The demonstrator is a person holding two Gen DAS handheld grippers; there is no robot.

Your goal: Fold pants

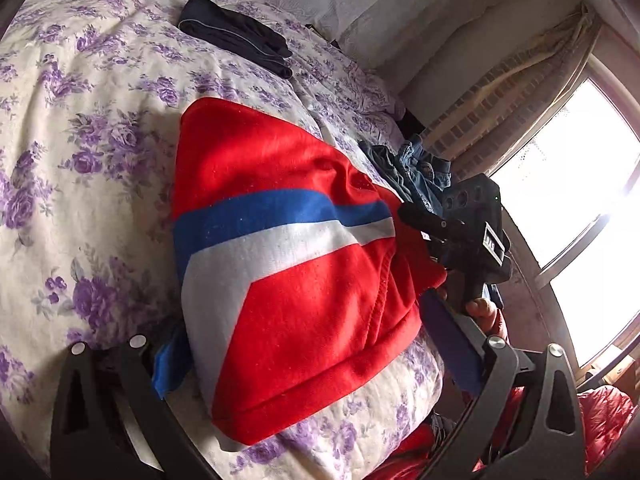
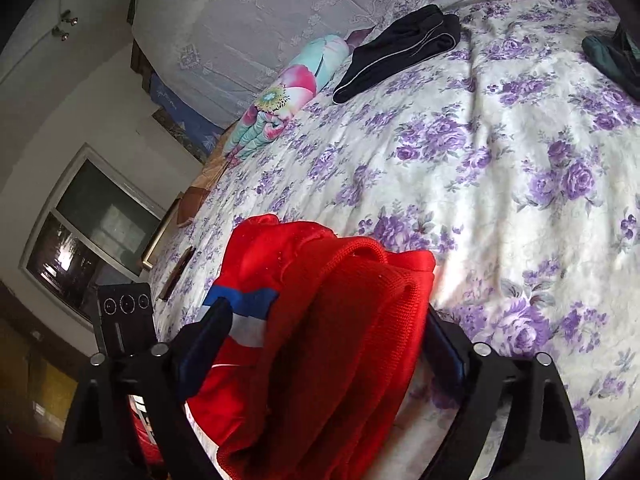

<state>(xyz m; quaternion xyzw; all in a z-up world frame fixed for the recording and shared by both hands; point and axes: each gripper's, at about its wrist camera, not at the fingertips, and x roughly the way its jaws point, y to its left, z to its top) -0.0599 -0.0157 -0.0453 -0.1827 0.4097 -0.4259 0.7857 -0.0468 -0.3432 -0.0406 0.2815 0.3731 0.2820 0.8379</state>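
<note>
**Inspector:** Where do the red pants (image 1: 296, 280) lie?

**Assistant:** On the bed (image 1: 92, 184), centre of the left wrist view, already doubled into a thick packet with a blue and white stripe across it. The long axis runs from the lower centre of that frame up toward its upper middle.

**Inspector:** State of the left tongs (image 1: 316, 356)?

**Assistant:** Spread wide. The packet's near end sits between the fingers; I see no pinch on it.

**Inspector:** And the right tongs (image 2: 324, 340)?

**Assistant:** The bunched waistband end fills the gap between the fingers in the right wrist view. In the left wrist view the tool sits at centre right, touching that edge of the cloth. It appears to grip the pants, though the contact itself is hidden.

**Inspector:** Which hand is nearer?

**Assistant:** The right, in my judgement; it has the side edge. The next fold likely carries that edge across the long axis toward frame left.

**Inspector:** Other items?

**Assistant:** Dark folded pants (image 1: 236, 40) at upper centre, well apart.
</note>
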